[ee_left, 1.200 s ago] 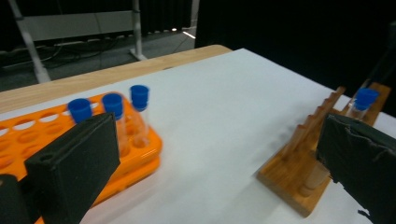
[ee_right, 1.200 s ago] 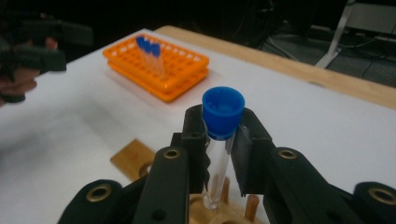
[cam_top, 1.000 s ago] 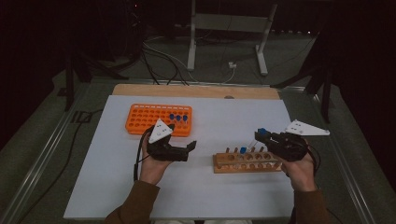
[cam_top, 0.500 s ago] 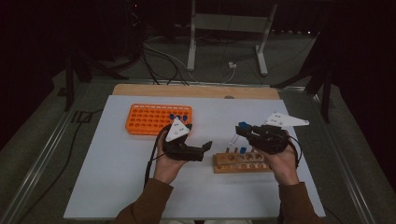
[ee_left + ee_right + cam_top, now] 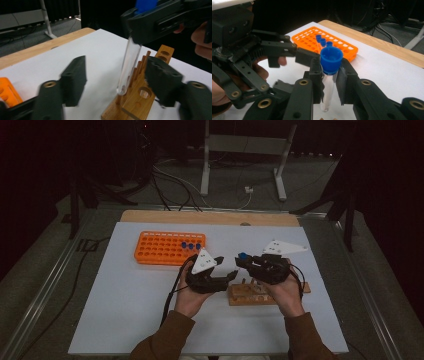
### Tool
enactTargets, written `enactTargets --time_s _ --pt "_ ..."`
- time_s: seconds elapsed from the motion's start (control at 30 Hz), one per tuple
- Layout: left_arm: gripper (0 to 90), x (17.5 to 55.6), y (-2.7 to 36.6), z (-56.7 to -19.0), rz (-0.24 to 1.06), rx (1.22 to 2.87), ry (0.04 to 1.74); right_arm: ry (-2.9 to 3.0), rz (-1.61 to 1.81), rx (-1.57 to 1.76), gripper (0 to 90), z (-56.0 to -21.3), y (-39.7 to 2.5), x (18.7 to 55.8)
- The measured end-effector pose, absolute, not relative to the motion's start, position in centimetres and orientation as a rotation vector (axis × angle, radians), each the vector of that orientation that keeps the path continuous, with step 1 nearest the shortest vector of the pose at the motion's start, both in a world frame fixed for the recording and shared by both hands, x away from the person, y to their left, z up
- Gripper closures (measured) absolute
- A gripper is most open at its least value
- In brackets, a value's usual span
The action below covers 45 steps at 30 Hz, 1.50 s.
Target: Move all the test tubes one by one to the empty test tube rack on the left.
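1. Counter (image 5: pixel 125 310): white sheet over a wooden top, with both tools working near its middle. The person's forearms come in from the near edge.
2. Orange tube rack (image 5: pixel 167 247): beyond the left tool and well apart from it. Three blue-capped tubes (image 5: pixel 190 245) stand at the end of the rack nearer the tools; its other holes are open.
3. Wooden rack (image 5: pixel 140 95): directly under the right tool (image 5: pixel 329 82) and just beside the left tool (image 5: pixel 117 82). The holes that can be seen are unfilled.
4. Right tool: closed on the clear test tube (image 5: pixel 128 67) just below its blue cap (image 5: pixel 331 60). The tube hangs upright, clear of the wooden rack, with its rounded bottom just above the rack.
5. Left tool: jaws spread wide and holding nothing. In the left gripper view one jaw stands on each side of the tube's lower half, and neither touches the glass.
6. Step in hand, as judged: a hand-over of the tube from the right tool to the left, probably on its way to the orange tube rack.
7. Next move calls for the left tool to close squarely on the glass below the right tool's grip, and only then for the right tool to release. A loose or off-centre pinch risks the tube slipping or tilting.
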State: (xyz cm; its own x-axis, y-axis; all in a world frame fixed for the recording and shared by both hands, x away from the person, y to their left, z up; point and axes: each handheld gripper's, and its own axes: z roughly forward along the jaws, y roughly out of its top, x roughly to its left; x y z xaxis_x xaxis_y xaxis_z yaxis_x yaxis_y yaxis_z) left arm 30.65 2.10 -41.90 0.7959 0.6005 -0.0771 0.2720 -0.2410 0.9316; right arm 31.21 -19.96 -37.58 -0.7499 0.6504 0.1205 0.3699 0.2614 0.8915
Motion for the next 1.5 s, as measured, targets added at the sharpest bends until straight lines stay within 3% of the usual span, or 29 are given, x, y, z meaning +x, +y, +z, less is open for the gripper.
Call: enactTargets --time_s 0.2,0.43,0.6,1.1,1.5 --pt "60.2 30.5 1.7 -42.0 0.354 1.836 0.629 2.289 1.489 0.926 76.6 -37.7 -19.3 31.2" --pt "75.9 30.5 1.5 -42.1 0.344 1.846 0.598 2.305 1.491 0.913 76.7 -37.8 -19.0 31.1" --pt "78.0 30.5 1.3 -42.2 0.355 1.853 0.584 2.314 1.495 0.904 75.7 -37.9 -19.1 31.1" --pt "78.1 31.3 4.1 -41.6 0.419 1.818 0.69 2.169 1.522 0.938 21.0 -37.5 -23.3 30.3" --pt "78.0 32.0 7.5 -41.1 0.452 1.774 0.775 2.061 1.46 1.099 2.6 -39.7 -27.1 29.5"
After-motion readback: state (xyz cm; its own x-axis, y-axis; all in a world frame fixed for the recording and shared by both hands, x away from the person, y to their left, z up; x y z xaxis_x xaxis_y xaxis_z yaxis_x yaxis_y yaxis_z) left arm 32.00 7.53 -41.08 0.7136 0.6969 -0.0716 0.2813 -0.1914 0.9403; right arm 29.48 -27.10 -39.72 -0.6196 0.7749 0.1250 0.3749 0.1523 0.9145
